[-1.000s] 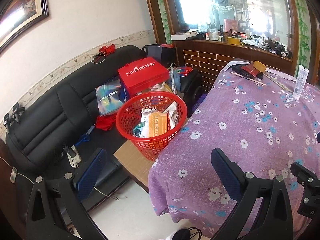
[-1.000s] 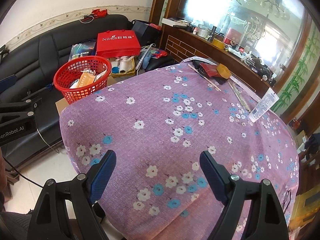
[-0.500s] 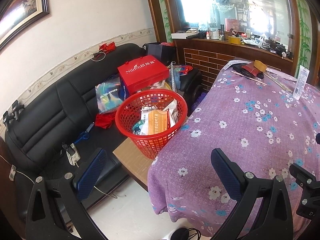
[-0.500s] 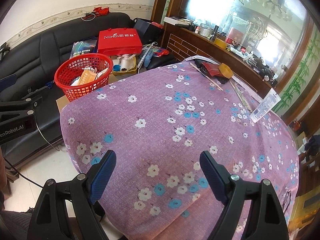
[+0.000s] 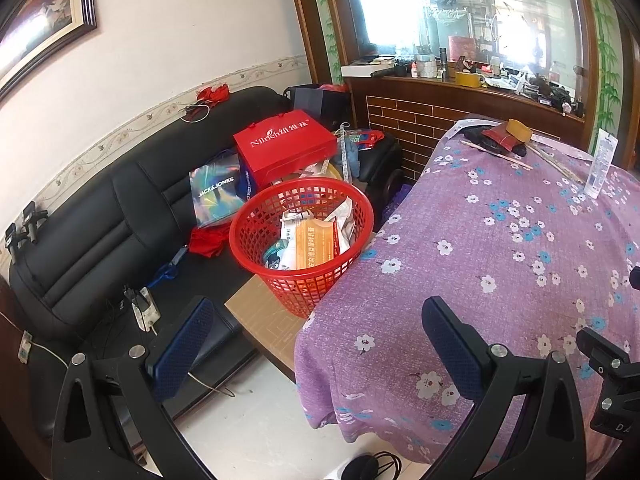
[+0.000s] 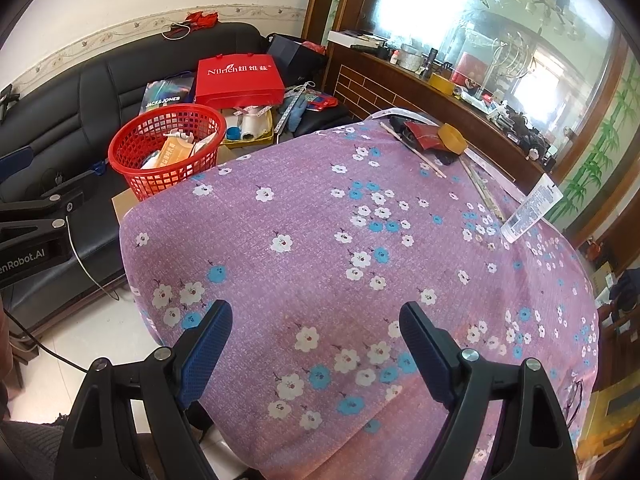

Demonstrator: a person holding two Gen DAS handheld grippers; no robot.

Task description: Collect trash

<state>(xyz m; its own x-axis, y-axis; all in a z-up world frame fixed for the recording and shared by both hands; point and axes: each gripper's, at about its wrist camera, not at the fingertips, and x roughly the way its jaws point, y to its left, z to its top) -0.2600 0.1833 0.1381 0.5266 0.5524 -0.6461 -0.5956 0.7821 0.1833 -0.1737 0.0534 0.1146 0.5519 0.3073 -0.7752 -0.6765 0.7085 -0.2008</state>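
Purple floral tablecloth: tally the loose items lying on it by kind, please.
White tube: 1
Yellow tape roll: 1
Red pouch: 1
Thin wooden sticks: 2
Total: 5

Red mesh basket (image 5: 301, 240); purple tablecloth (image 6: 320, 240) with white-and-blue flowers.

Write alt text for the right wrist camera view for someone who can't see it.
The open, empty right gripper hovers over a table draped in a purple floral tablecloth. A white tube and a small dark pile lie at the table's far edge, and a red basket holding paper packaging sits past its left end, before a cluttered black sofa.
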